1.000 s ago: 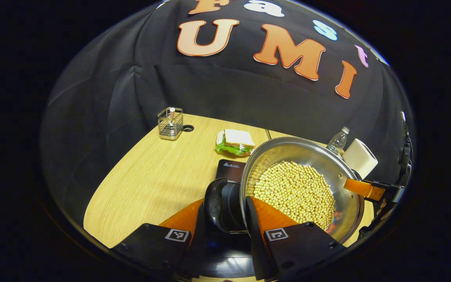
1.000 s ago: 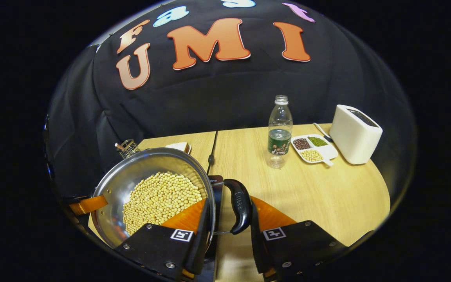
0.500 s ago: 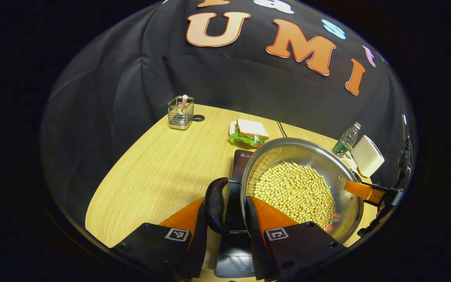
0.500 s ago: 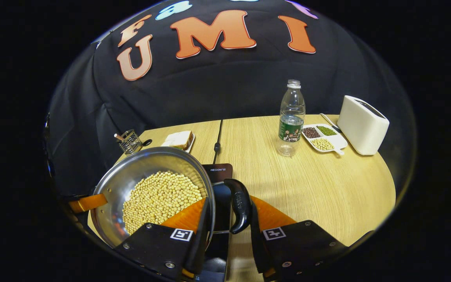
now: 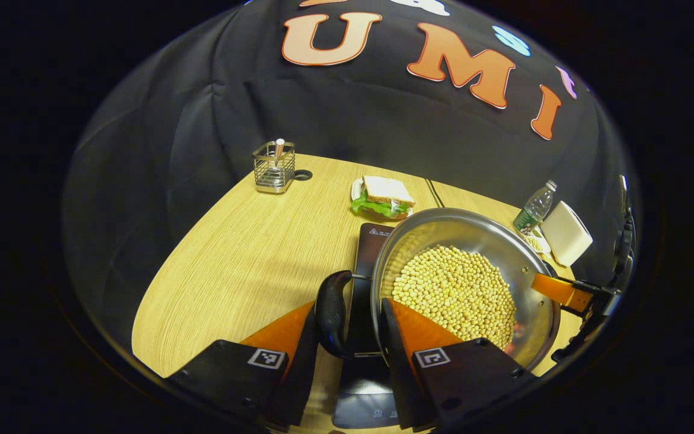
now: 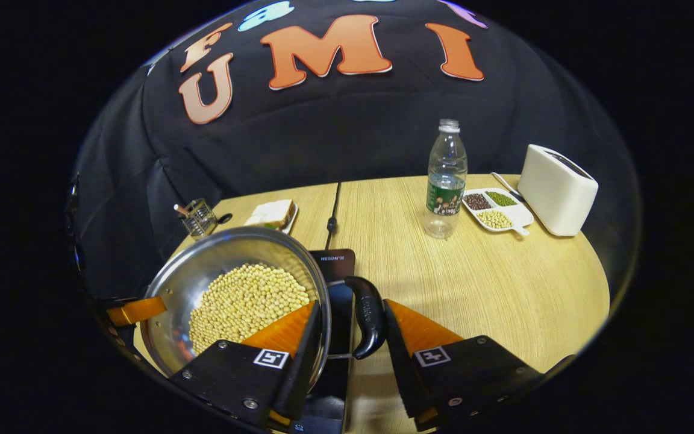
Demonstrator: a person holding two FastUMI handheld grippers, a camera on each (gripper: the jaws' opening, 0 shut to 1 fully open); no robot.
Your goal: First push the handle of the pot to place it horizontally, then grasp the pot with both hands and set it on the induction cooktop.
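One pot (image 5: 528, 277) of pale beans (image 5: 452, 295), two black side handles; the left gripper (image 5: 347, 343) straddles one handle (image 5: 330, 313), the right gripper (image 6: 347, 343) the other (image 6: 368, 313), each set of fingers loosely spread, a gap showing at the right one, so a firm pinch cannot be told; the pot sits over the single dark induction cooktop (image 5: 368, 253) on a wooden table (image 5: 232, 271); one bottle (image 6: 444, 181), one toaster (image 6: 558, 190), one sandwich (image 5: 383, 196), one wire caddy (image 5: 274, 172) stand well apart; bare wood lies left and right.
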